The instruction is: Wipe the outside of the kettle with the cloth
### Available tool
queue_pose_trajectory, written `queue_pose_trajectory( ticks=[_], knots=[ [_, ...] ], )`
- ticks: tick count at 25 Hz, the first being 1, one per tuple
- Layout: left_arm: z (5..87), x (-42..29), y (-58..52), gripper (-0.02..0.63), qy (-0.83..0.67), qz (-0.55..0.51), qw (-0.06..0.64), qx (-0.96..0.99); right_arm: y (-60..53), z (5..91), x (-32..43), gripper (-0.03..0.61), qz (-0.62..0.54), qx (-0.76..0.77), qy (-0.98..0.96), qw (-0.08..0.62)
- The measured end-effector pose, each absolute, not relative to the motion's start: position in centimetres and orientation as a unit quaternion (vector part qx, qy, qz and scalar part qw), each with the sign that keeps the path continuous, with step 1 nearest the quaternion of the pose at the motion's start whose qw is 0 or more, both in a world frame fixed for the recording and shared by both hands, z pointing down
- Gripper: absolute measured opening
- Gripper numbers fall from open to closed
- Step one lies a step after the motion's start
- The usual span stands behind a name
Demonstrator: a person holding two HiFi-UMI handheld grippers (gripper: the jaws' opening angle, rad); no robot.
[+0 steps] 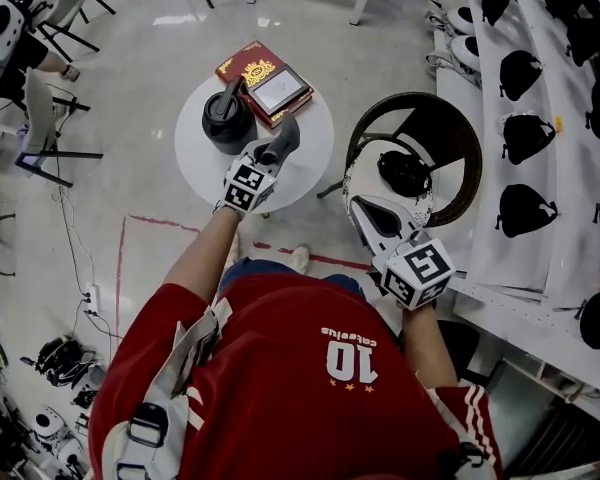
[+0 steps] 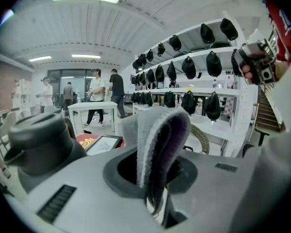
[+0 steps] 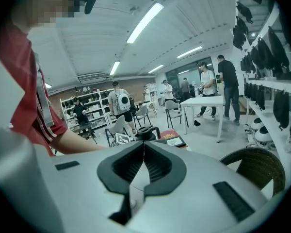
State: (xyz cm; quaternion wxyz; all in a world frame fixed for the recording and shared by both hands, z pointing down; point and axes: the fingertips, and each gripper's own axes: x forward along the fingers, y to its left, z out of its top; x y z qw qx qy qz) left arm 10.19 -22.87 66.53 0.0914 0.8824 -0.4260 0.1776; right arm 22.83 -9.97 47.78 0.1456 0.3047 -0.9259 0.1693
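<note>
The black kettle stands on the left part of a small round white table. My left gripper hovers over the table just right of the kettle, shut on a folded grey cloth. In the left gripper view the cloth sticks up between the jaws, apart from the kettle, which sits at the left. My right gripper is held off the table over a wicker chair, jaws shut with nothing in them. In the right gripper view the gripper points toward the distant kettle.
A red book with a framed tablet lies at the table's far edge behind the kettle. A round wicker chair stands right of the table. White shelves with black caps run along the right. Several people stand in the background.
</note>
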Motion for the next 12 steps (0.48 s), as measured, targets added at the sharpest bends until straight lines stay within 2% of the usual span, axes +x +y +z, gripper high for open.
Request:
queue_pose_trajectory(
  ticks=[12],
  knots=[
    [57.1, 7.3, -16.4, 0.041, -0.371, 0.169, 0.044, 0.912, -12.4, 45.0, 18.4, 0.017, 0.163, 0.322, -0.926, 0.112]
  ],
)
